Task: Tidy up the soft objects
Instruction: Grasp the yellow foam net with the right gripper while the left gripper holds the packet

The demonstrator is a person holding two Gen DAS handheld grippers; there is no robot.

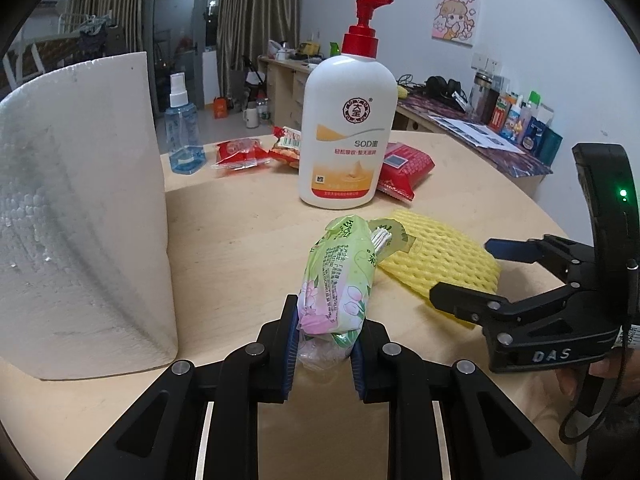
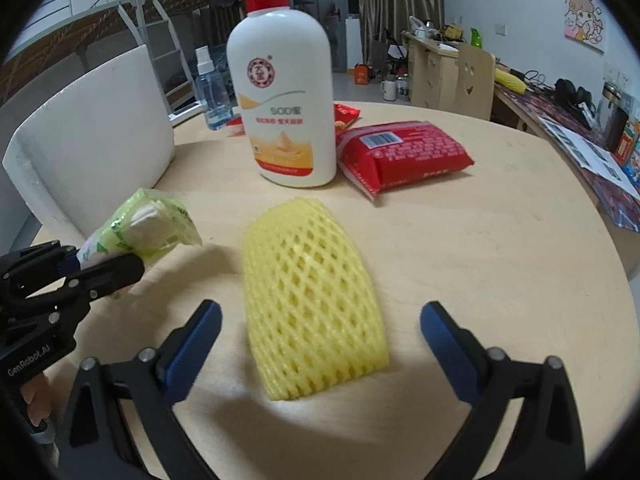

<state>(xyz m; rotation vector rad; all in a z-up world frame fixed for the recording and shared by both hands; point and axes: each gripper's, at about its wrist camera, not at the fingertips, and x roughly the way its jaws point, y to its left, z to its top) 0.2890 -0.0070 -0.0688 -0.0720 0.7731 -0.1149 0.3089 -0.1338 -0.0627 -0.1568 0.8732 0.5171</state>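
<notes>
A green flowered tissue pack (image 1: pixel 340 276) is pinched at its near end by my left gripper (image 1: pixel 324 344), which is shut on it. The pack's far end points away over the round wooden table (image 1: pixel 240 240). In the right wrist view the same pack (image 2: pixel 156 220) sticks out of the left gripper (image 2: pixel 100 258) at the left. A yellow foam net sleeve (image 2: pixel 312 292) lies flat on the table between the spread blue pads of my right gripper (image 2: pixel 320 312), which is open and not touching it. The left wrist view shows the right gripper (image 1: pixel 460 268) over the sleeve (image 1: pixel 440 256).
A tall white lotion bottle (image 1: pixel 346 132) with a red pump stands mid-table. A red pack (image 1: pixel 404 168) lies to its right, with a snack bag (image 1: pixel 286 146) and a small red packet (image 1: pixel 240 154) to its left. A blue spray bottle (image 1: pixel 182 140) and a white foam block (image 1: pixel 80 200) stand left.
</notes>
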